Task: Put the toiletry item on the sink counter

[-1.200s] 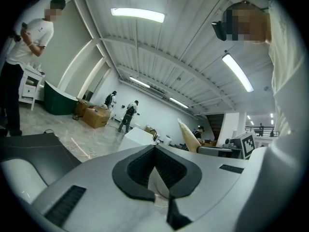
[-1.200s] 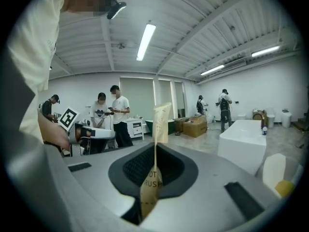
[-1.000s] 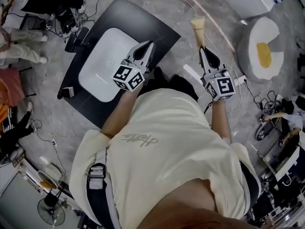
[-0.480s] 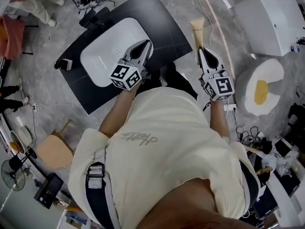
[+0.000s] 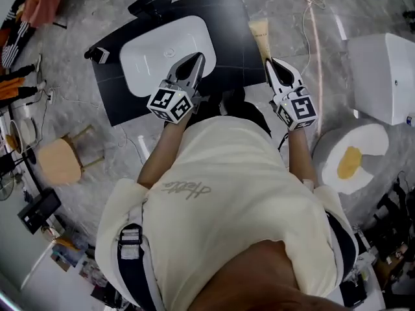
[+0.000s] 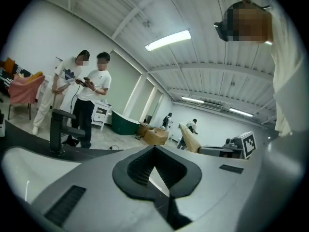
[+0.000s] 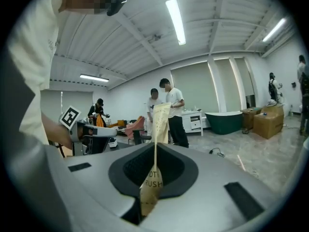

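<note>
A matte black sink counter [image 5: 227, 24] with a glossy white rounded basin [image 5: 162, 44] stands on a grey marbled floor. The right gripper [image 5: 269, 62] is clamped on the flat crimped tail of a beige toiletry tube [image 5: 260, 37], which pokes out over the counter's right edge, not yet set down. The tube looks light, soft and squeezable (its smooth skin may slip), so the stiff crimp seems the safest hold, while the left gripper [image 5: 196, 58] hovers by the basin, jaws together on nothing.
</note>
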A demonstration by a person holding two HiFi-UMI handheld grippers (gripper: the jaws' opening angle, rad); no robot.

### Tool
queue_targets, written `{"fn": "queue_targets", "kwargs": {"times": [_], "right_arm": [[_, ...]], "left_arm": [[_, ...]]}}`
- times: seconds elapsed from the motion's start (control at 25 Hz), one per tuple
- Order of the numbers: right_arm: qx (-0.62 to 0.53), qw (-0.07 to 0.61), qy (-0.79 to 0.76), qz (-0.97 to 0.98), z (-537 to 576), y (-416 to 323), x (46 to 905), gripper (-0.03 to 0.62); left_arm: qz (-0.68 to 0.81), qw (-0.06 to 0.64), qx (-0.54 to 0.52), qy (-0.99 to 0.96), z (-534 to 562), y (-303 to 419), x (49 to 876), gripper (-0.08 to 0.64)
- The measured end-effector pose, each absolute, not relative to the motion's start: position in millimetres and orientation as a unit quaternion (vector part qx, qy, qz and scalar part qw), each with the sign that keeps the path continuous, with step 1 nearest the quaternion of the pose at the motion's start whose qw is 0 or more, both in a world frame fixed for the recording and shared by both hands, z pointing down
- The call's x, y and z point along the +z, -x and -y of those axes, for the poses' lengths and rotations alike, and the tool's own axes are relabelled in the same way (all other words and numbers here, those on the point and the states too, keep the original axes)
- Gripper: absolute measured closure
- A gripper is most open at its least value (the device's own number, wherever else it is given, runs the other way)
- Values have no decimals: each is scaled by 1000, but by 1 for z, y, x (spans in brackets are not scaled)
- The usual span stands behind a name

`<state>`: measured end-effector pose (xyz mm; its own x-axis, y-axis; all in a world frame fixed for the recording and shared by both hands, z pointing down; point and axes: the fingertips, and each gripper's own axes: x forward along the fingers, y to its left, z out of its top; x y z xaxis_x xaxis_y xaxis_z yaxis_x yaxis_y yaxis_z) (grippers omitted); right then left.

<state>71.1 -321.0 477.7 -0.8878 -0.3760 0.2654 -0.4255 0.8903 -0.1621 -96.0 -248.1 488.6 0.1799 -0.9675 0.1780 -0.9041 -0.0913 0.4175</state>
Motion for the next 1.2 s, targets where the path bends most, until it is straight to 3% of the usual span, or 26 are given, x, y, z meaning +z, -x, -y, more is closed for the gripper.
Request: {"fn": "queue_targets", "kwargs": {"times": [0.56,1.2], "right_arm": [[121,144,-100,977,339,-19,525,584],[202,312,-158,915,320,38,657,584]], "left_arm": [[718,197,-43,-667,235,117,482,557],[723,154,-45,-672,188,177,477,557]]}}
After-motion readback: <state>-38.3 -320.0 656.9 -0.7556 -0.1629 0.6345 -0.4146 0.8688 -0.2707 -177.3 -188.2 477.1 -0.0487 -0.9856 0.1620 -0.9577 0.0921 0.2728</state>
